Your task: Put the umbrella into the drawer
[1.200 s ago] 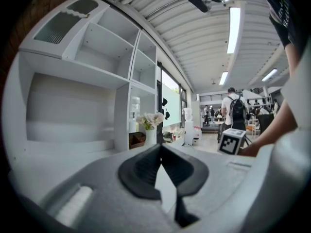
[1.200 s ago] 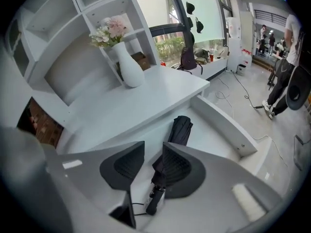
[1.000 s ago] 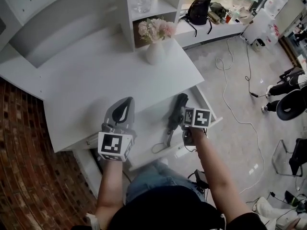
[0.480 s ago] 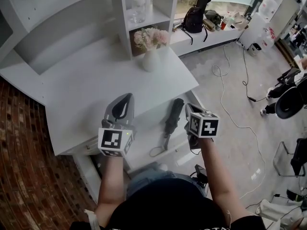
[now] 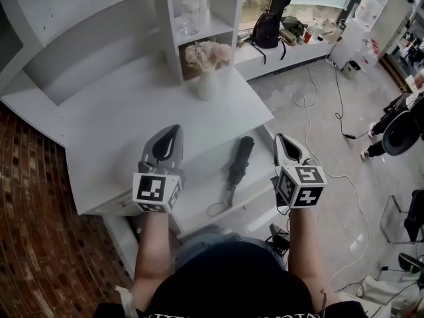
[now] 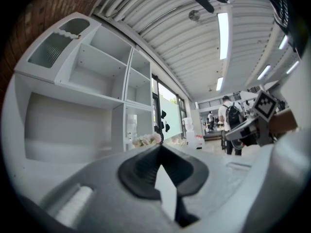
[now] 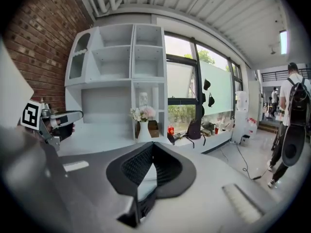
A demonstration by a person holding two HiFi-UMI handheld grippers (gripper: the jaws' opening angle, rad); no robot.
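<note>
A black folded umbrella (image 5: 238,161) lies lengthwise in the open white drawer (image 5: 204,175) under the desk top, its strap loop trailing toward the drawer front. My right gripper (image 5: 281,138) hangs shut and empty above the drawer's right edge, apart from the umbrella. To the left of the umbrella my left gripper (image 5: 173,130) hovers over the desk's front edge, also shut with nothing in it. In the left gripper view the jaws (image 6: 159,147) meet tip to tip; the right gripper (image 7: 153,143) shows the same in its own view.
The white desk top (image 5: 132,111) carries a vase of pink flowers (image 5: 207,78) at its back, in front of a white shelf unit (image 5: 199,18). A brick wall (image 5: 33,230) is at the left. Cables (image 5: 311,111) run over the floor at the right, and a black backpack (image 5: 268,28) sits on a ledge.
My right gripper has risen up and to the right, away from the umbrella, which stays in the drawer. The left gripper has lifted a little.
</note>
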